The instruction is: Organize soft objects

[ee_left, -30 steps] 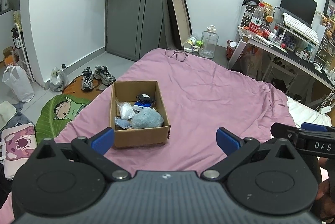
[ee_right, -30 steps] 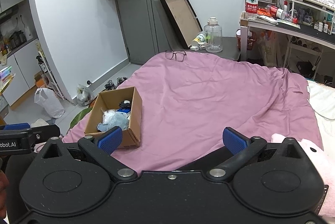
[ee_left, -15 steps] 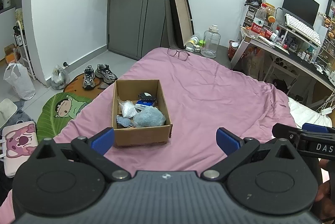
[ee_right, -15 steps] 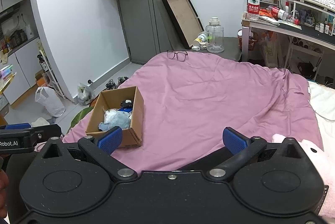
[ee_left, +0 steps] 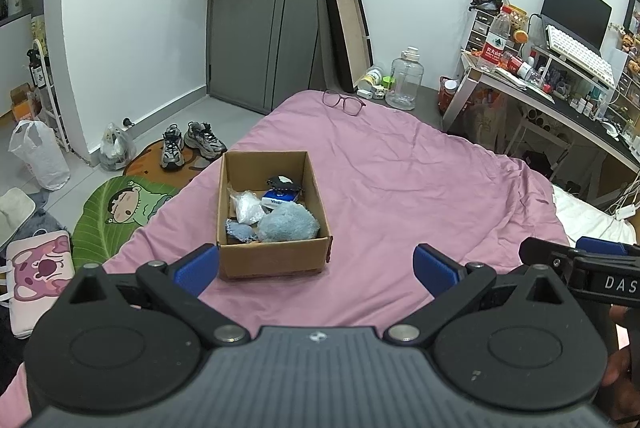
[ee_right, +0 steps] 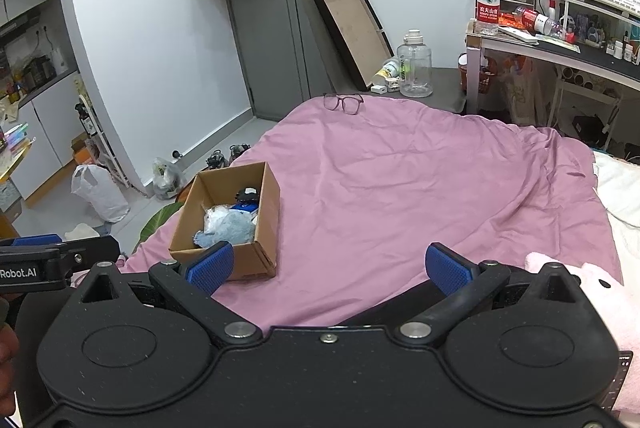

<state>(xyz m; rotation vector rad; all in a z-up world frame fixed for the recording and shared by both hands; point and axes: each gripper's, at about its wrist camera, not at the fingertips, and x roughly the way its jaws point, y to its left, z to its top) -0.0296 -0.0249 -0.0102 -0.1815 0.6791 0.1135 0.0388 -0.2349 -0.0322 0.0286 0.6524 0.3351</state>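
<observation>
An open cardboard box [ee_left: 276, 258] sits on the pink bed cover [ee_left: 400, 196]. In it lie a fluffy blue soft toy [ee_left: 287, 225], a small blue knitted piece [ee_left: 239, 230], a clear plastic bag [ee_left: 249, 206], a blue-white pack [ee_left: 280, 199] and a black item [ee_left: 283, 182]. My left gripper [ee_left: 316, 270] is open and empty, just in front of the box. My right gripper [ee_right: 328, 268] is open and empty, with the box [ee_right: 262, 252] ahead on its left. A pink plush [ee_right: 588, 292] lies at the right of the right wrist view.
Glasses [ee_left: 344, 102] lie at the bed's far edge. A desk [ee_left: 560, 96] with bottles and a keyboard stands right. Shoes [ee_left: 192, 144], bags and a green mat [ee_left: 120, 212] are on the floor left. A water jug [ee_left: 406, 78] stands beyond the bed.
Both grippers have risen and pulled back slightly, so the box looks a little farther away. Both stay open and empty. The box contents have not moved.
</observation>
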